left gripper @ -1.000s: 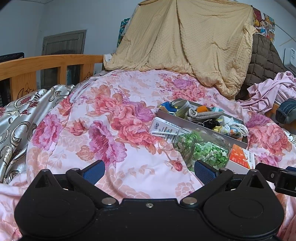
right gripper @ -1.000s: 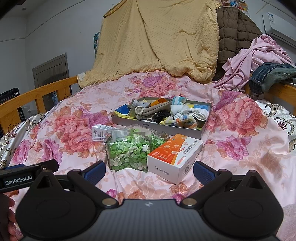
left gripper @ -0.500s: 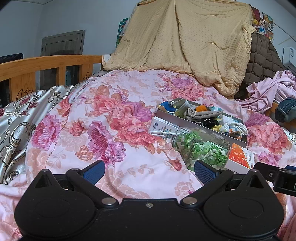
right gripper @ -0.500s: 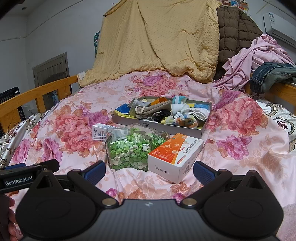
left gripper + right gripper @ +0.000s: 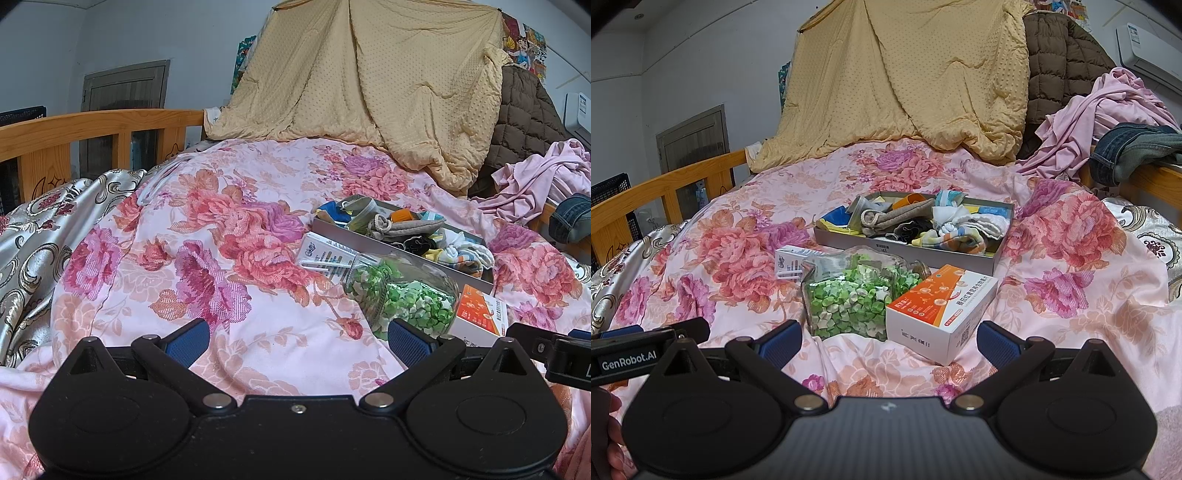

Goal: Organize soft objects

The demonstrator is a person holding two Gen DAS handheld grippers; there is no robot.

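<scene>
We hold two hand-held grippers low over a bed covered in a pink floral quilt (image 5: 1071, 302). Our right gripper (image 5: 888, 341) has its blue-padded fingers spread wide apart with nothing between them; our left gripper (image 5: 297, 339) is likewise spread wide and empty.

Just ahead of the right gripper lies a clear glass bottle on its side (image 5: 849, 295), filled with small green and white pieces, touching an orange-and-white carton (image 5: 938, 306) on its right. A small white box (image 5: 790, 260) sits just behind the bottle's left side.

Beyond these stands a shallow grey tray (image 5: 905, 251) heaped with the soft things: rolled and loose socks (image 5: 923, 225) in beige, black, white, blue and striped colours, piled unevenly, some draped over the rim. In the left view the same tray (image 5: 369, 242) lies well off to the right.

All the socks we can see lie in or on the tray. That fits a pile waiting to be sorted as well as one already gathered there, so we cannot judge the stage. Any reach to the tray should pass above the bottle and carton, since the bottle may roll. A sock is best pinched at a bunched fold, closing gently, so that neighbours do not drag along.
</scene>
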